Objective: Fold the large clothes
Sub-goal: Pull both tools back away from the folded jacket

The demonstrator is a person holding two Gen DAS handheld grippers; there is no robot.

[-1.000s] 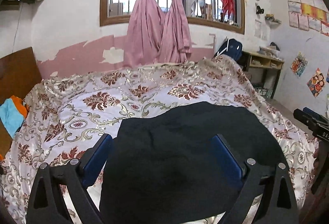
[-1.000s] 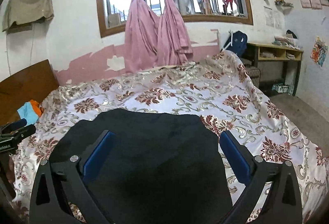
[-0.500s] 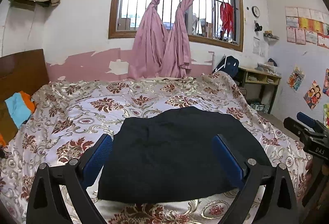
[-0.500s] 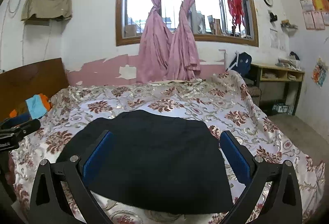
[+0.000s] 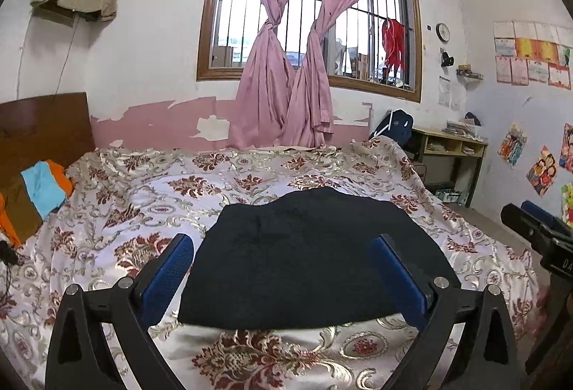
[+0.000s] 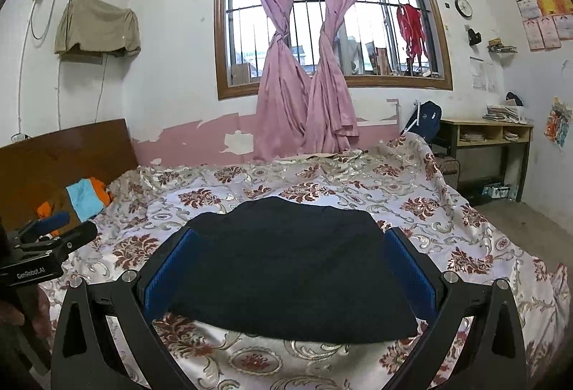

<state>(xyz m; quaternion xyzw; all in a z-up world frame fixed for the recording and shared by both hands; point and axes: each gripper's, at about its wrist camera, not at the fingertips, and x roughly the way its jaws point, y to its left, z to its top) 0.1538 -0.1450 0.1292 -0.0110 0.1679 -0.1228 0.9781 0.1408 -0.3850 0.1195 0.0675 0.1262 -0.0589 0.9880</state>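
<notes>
A black garment (image 5: 308, 257) lies folded into a flat, roughly rectangular stack on the floral bedspread (image 5: 150, 196); it also shows in the right wrist view (image 6: 286, 264). My left gripper (image 5: 283, 243) is open and empty, held above and in front of the garment's near edge. My right gripper (image 6: 288, 236) is open and empty too, held back from the garment. The right gripper shows at the right edge of the left wrist view (image 5: 537, 232). The left gripper shows at the left edge of the right wrist view (image 6: 46, 239).
Orange and blue clothes (image 6: 86, 196) lie by the wooden headboard (image 6: 61, 153) at the left. Pink curtains (image 5: 293, 67) hang over the window behind the bed. A wooden desk (image 6: 490, 139) stands at the right. The floor (image 6: 530, 221) runs along the bed's right side.
Both grippers have pulled back and lifted away from the black garment. It now lies farther off, with its near edge and the bedspread in front of it in view.
</notes>
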